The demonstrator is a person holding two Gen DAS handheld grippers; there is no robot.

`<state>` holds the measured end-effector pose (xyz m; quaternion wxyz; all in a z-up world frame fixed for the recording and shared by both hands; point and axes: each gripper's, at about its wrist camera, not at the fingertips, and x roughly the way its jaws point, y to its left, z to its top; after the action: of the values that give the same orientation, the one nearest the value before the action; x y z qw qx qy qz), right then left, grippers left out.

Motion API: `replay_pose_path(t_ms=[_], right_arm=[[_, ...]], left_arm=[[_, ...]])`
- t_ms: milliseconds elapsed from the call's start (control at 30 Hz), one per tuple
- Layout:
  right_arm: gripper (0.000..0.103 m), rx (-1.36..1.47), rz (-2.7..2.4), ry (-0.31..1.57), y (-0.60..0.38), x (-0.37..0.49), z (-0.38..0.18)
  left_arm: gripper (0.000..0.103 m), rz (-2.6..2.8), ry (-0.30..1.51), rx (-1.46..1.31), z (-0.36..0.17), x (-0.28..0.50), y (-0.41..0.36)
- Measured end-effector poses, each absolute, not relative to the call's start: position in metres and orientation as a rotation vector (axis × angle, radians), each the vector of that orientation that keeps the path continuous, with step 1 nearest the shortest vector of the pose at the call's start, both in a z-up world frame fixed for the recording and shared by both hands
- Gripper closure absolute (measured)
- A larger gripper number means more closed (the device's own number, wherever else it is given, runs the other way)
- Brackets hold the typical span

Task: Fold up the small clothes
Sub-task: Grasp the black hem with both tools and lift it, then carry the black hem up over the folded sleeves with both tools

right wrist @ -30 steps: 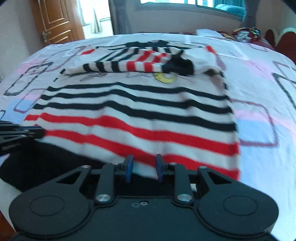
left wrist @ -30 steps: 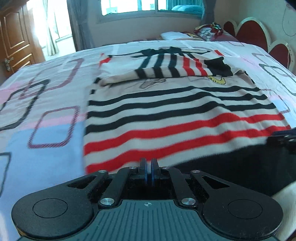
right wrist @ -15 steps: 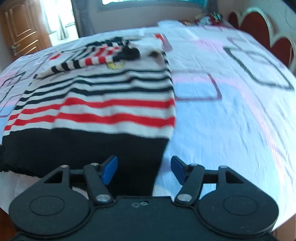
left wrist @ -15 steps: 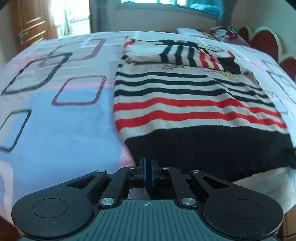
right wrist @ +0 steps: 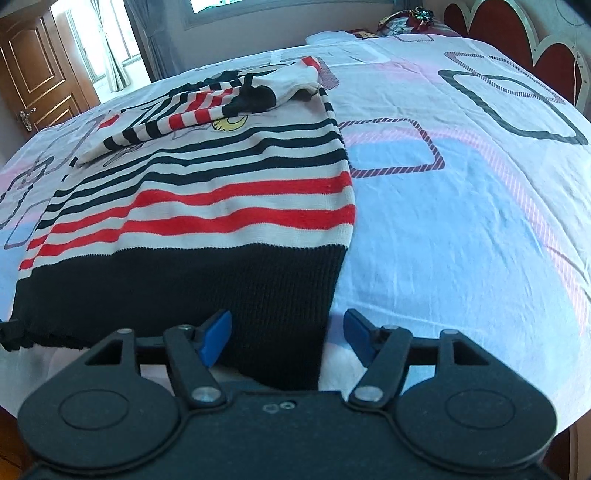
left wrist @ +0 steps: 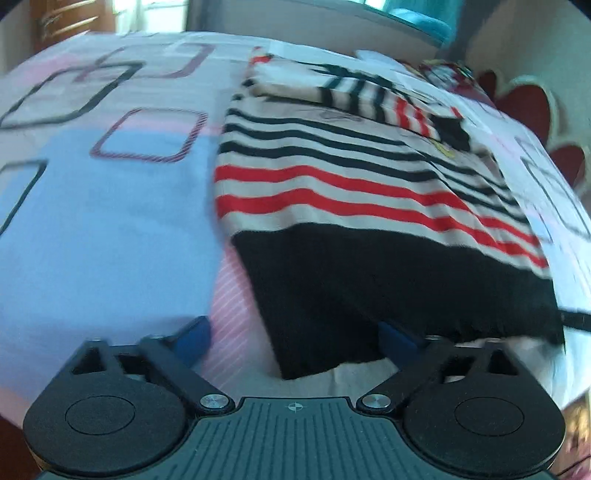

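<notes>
A small striped sweater (left wrist: 332,192) lies flat on the bed, with black and red stripes on cream and a wide black hem (right wrist: 192,291) nearest me. Its sleeves (right wrist: 192,114) are folded across the chest at the far end. My left gripper (left wrist: 295,336) is open, its jaws astride the hem's left corner. My right gripper (right wrist: 286,332) is open, its jaws astride the hem's right corner. The hem hangs slightly over the bed's near edge in both views.
The bed sheet (right wrist: 461,221) is white, pink and blue with dark rounded squares. A red scalloped headboard (right wrist: 517,33) and a pillow (right wrist: 332,37) stand at the far right. A wooden door (right wrist: 33,70) is at the far left.
Both grippers have pulled back from over the sweater to its hem at the bed's near edge. The left gripper was shut and has opened. The right gripper opened half a second earlier.
</notes>
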<state>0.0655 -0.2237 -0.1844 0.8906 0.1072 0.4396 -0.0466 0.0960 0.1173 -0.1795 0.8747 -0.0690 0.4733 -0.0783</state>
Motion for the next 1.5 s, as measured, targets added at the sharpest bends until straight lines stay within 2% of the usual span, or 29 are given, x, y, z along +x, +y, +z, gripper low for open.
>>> replay_pose_path(t_ms=[33,67,100,133,167,333,367,433,467,500,533,733,967,1233,1500], right_arm=[[0.037,0.228,-0.097,0.913,-0.224,0.066,-0.185],[0.039,0.231,-0.098,0.914,-0.224,0.066,-0.185],[0.045,0.235,-0.098,0.914,-0.224,0.066,-0.185],[0.047,0.240,-0.098,0.915,-0.224,0.065,-0.185],[0.049,0.251,-0.097,0.918,-0.225,0.065,-0.185],[0.054,0.259,-0.088,0.937,-0.220,0.066,-0.184],[0.057,0.256,-0.088,0.941,-0.219,0.066,-0.184],[0.065,0.262,-0.089,0.948,-0.220,0.067,-0.184],[0.073,0.271,-0.089,0.955,-0.221,0.068,-0.184],[0.087,0.276,-0.088,0.959,-0.221,0.069,-0.184],[0.091,0.287,-0.077,0.962,-0.221,0.069,-0.183],[0.092,0.363,-0.032,0.877,-0.223,0.070,-0.167],[0.092,0.394,0.021,0.703,-0.233,0.117,-0.120],[0.092,0.388,0.053,0.582,-0.252,0.232,-0.093],[0.092,0.437,0.050,0.590,-0.285,0.358,-0.104]], left_arm=[[0.027,-0.164,0.985,-0.165,-0.179,0.096,0.119],[0.044,-0.164,0.986,-0.186,-0.178,0.097,0.121],[0.054,-0.162,0.991,-0.211,-0.179,0.099,0.125],[0.075,-0.174,1.004,-0.245,-0.180,0.100,0.129],[0.086,-0.185,1.024,-0.277,-0.180,0.102,0.131],[0.086,-0.230,1.068,-0.346,-0.184,0.108,0.131],[0.094,-0.244,1.076,-0.368,-0.185,0.111,0.131],[0.095,-0.271,1.082,-0.381,-0.185,0.115,0.130],[0.095,-0.285,1.077,-0.374,-0.184,0.115,0.128],[0.095,-0.300,1.066,-0.368,-0.181,0.115,0.127],[0.095,-0.313,1.052,-0.372,-0.179,0.115,0.125],[0.095,-0.374,0.892,-0.358,-0.146,0.134,0.118],[0.095,-0.358,0.708,-0.365,-0.108,0.203,0.108],[0.095,-0.302,0.624,-0.386,-0.097,0.316,0.083],[0.095,-0.220,0.627,-0.369,-0.112,0.426,0.052]])
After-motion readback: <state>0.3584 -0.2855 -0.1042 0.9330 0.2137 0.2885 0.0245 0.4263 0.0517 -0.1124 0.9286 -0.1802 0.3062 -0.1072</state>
